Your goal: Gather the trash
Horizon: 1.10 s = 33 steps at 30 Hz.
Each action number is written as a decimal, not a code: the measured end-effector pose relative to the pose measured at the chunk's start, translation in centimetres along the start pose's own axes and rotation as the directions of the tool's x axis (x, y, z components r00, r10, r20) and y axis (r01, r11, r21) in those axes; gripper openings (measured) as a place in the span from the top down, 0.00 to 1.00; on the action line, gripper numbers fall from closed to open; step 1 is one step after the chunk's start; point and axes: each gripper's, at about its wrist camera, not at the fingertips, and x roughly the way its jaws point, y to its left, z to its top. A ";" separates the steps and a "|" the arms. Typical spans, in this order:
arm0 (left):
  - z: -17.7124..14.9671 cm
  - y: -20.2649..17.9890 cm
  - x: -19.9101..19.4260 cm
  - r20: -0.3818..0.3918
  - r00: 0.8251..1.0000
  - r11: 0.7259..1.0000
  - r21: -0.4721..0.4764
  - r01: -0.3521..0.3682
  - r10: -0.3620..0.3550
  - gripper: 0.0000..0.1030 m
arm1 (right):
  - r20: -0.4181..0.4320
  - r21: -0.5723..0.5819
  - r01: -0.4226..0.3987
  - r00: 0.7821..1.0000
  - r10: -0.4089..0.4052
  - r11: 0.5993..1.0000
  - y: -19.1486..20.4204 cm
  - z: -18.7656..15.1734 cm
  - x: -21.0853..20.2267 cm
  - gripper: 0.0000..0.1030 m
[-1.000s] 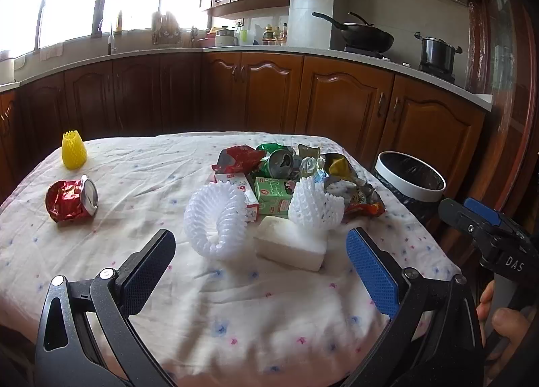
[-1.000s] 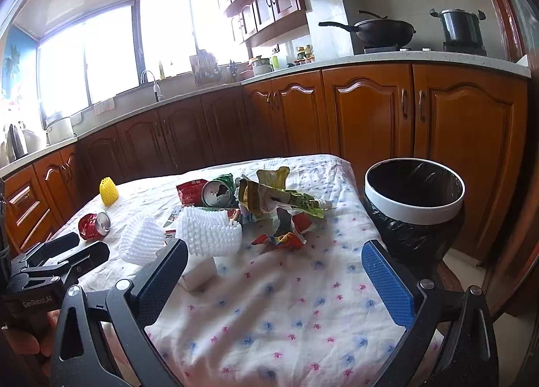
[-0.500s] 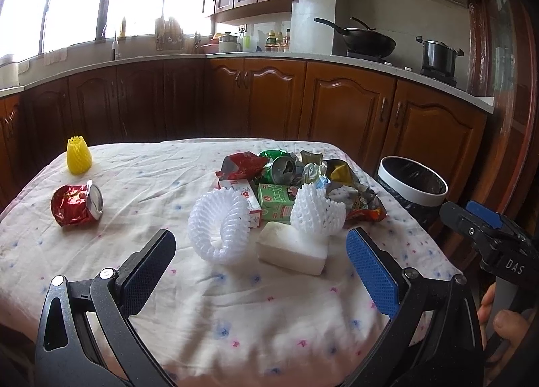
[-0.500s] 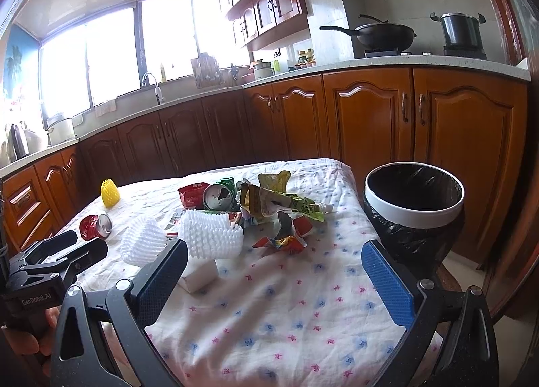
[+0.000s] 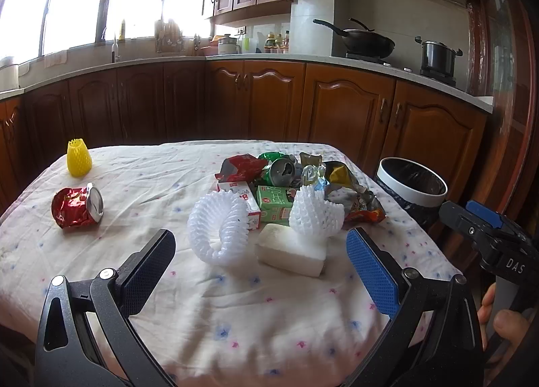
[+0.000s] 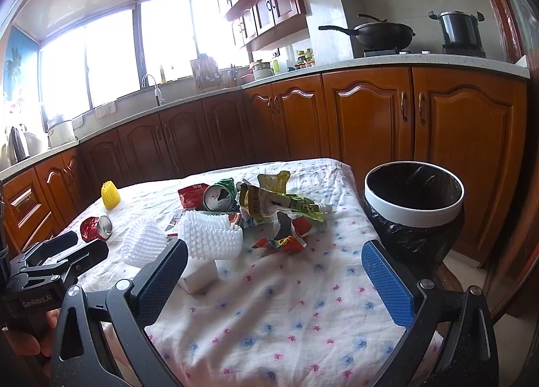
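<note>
We hold left gripper [image 5: 259, 259] and right gripper [image 6: 274, 272] wide apart, both empty, above near table edge. Trash pile [image 5: 296, 181] sits mid-table; bin [image 6: 414, 198] stands just beside table's right edge. Collection not begun, we judge. Next: reach nearest white foam net [image 5: 219, 221], clamp lightly, carry to bin.

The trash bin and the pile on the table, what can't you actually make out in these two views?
- Trash bin: the bottom of its inside is dark in the right wrist view, so its contents cannot be told.
- Foam block: partly hidden by the right claw's near finger there.
- Green carton: print too small to read in the left wrist view, with white foam nets in front.
- Right claw in the left wrist view: cut off by the edge.
</note>
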 end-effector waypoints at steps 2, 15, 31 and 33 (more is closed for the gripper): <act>0.0 0.0 0.0 -0.001 1.000 1.000 0.001 0.000 0.000 0.00 | 0.000 -0.001 0.000 1.000 0.000 1.000 0.0 0.0 0.0 0.00; 0.0 -0.3 0.4 -0.010 1.000 1.000 0.004 0.001 -0.001 0.00 | -0.005 0.010 -0.001 1.000 0.001 1.000 -0.1 -0.2 0.1 0.00; 0.4 -1.1 2.1 -0.064 0.996 0.998 0.010 0.055 -0.055 0.00 | -0.078 0.088 -0.016 0.997 0.023 0.996 -2.5 0.0 2.6 0.00; 0.7 -1.6 2.7 -0.082 0.994 0.998 0.014 0.066 -0.065 0.00 | -0.099 0.107 -0.019 0.995 0.030 0.994 -3.1 0.1 3.4 0.00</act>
